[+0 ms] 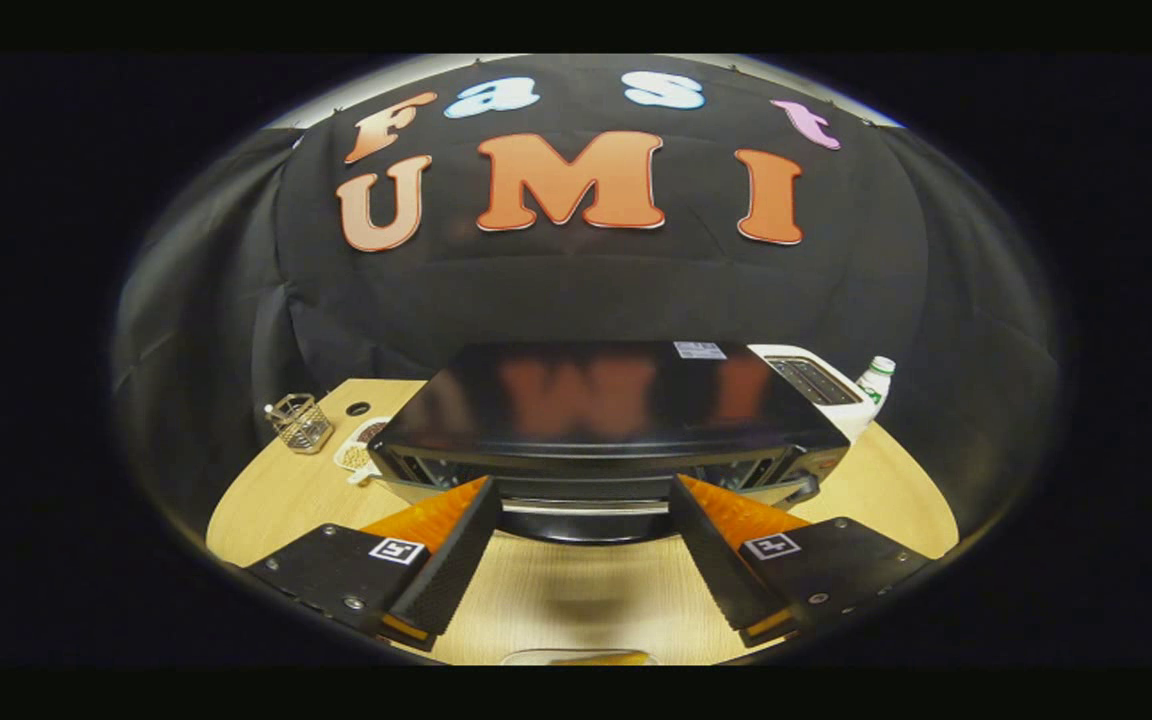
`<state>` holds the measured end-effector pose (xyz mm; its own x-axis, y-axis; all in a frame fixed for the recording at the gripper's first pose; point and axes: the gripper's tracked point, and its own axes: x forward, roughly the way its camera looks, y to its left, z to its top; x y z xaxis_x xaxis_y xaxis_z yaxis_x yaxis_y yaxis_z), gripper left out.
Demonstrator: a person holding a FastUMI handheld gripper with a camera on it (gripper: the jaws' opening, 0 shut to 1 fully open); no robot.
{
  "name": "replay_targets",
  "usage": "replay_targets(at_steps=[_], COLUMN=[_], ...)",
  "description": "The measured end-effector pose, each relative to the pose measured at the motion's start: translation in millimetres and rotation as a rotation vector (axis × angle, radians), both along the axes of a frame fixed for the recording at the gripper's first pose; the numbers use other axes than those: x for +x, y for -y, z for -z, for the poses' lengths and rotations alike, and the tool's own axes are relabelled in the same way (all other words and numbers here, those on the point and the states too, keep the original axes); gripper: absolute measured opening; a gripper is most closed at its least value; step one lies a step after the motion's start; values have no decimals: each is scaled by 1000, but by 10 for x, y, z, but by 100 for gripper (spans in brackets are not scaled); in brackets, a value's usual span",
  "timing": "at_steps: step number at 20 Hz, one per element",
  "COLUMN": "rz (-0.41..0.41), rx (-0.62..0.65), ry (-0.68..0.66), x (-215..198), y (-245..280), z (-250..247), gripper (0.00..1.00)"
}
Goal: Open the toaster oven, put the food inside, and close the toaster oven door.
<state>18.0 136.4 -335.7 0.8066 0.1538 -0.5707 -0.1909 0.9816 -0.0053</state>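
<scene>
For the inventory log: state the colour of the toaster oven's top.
Glossy black, seen best in the gripper view: the toaster oven sits just beyond the open fingers.

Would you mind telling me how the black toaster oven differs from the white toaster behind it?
The toaster oven is black and glossy; the toaster is white. The toaster oven looks much wider, with a front door and handle, just ahead of the open gripper; the toaster has top slots and stands farther back. Both sit on the wooden table.
</scene>
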Motion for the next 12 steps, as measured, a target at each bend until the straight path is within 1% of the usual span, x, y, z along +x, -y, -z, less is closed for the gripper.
replay_targets(at_steps=[6,12], rz=[6,9], rx=[-11,-14], ry=[-37,-88], x=[-434,-766], y=[76,140], z=[151,352], gripper=[99,98])
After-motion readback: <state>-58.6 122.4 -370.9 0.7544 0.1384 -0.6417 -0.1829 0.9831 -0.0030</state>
